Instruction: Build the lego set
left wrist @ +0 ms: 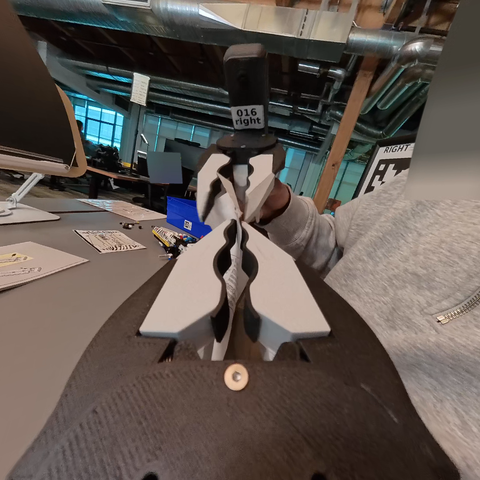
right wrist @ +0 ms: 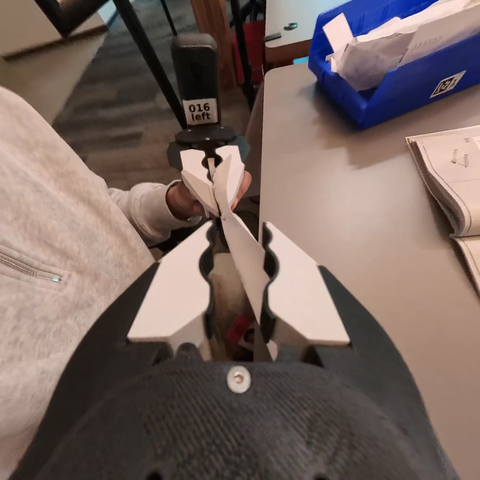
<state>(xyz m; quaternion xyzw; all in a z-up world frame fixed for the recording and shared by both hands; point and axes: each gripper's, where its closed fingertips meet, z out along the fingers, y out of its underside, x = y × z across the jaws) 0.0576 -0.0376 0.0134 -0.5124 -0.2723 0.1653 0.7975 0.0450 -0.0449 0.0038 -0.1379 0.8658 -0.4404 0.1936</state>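
Lego paper bag (left wrist: 233, 275), white with print on one face, is held up in the air in front of the person's grey sweatshirt (left wrist: 405, 272), stretched between two handheld grippers that face each other. The left gripper (left wrist: 237, 226) has its fingers pressed together on the bag, which runs the length of the wavy pads and out past the tips. The right gripper (right wrist: 239, 226) is spread, with the bag (right wrist: 244, 259) passing slantwise through the gap and lying against only one finger. The bag's long axis runs along the line from one gripper to the other, so the right gripper probably needs only to close where it is to share the hold for tearing or pulling the bag open.

The left wrist view shows the bag's printed side and the right gripper (left wrist: 231, 213) from the front, too blurred to read its grip. The right wrist view settles it and shows the left gripper (right wrist: 215, 205) pinching the far end.

Farther off on the grey table (left wrist: 78, 311) lie a part-built striped Lego model (left wrist: 174, 240), a sticker sheet (left wrist: 109, 240), an open instruction booklet (right wrist: 446, 187) and a blue bin (right wrist: 389, 104) stuffed with white paper.
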